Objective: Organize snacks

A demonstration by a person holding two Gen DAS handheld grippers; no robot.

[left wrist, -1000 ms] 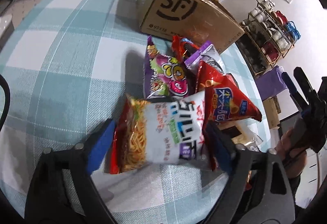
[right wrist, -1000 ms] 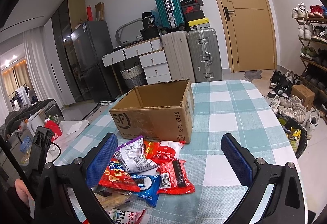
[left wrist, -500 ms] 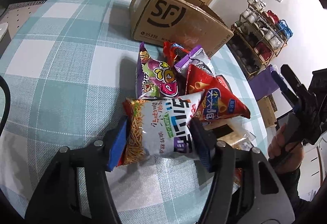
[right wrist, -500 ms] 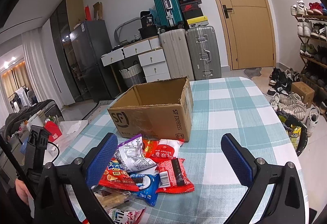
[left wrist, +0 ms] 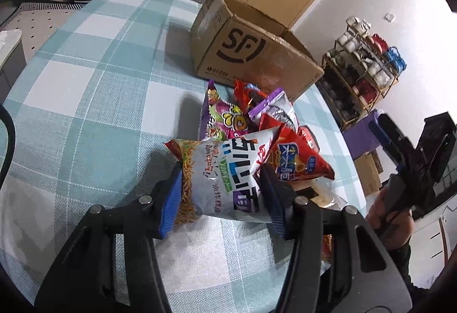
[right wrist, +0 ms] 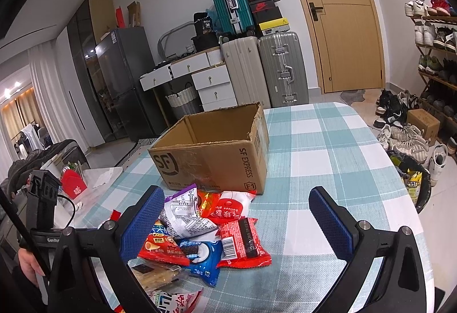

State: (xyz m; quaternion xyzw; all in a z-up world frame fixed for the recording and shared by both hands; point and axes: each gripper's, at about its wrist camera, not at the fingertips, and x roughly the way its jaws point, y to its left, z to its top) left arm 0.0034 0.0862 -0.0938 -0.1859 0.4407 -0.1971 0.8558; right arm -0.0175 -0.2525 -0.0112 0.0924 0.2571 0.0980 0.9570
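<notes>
Left tool closing, pads pressing noodle bag; right tool open.

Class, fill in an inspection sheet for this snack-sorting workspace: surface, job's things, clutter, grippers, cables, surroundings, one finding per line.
Surface: teal-and-white checked tablecloth over the table.
Job's things: open brown cardboard SF box, nothing visible inside it; pile of snack packets lies in front of it; white noodle snack bag lifted at the pile's near edge.
Clutter: nothing seen.
Grippers: left gripper closing, blue pads pressing the noodle bag's sides; right gripper open over the pile, holding nothing.
Cables: black cable at the left view's edge.
Surroundings: suitcases, wooden door, shoe rack.
</notes>
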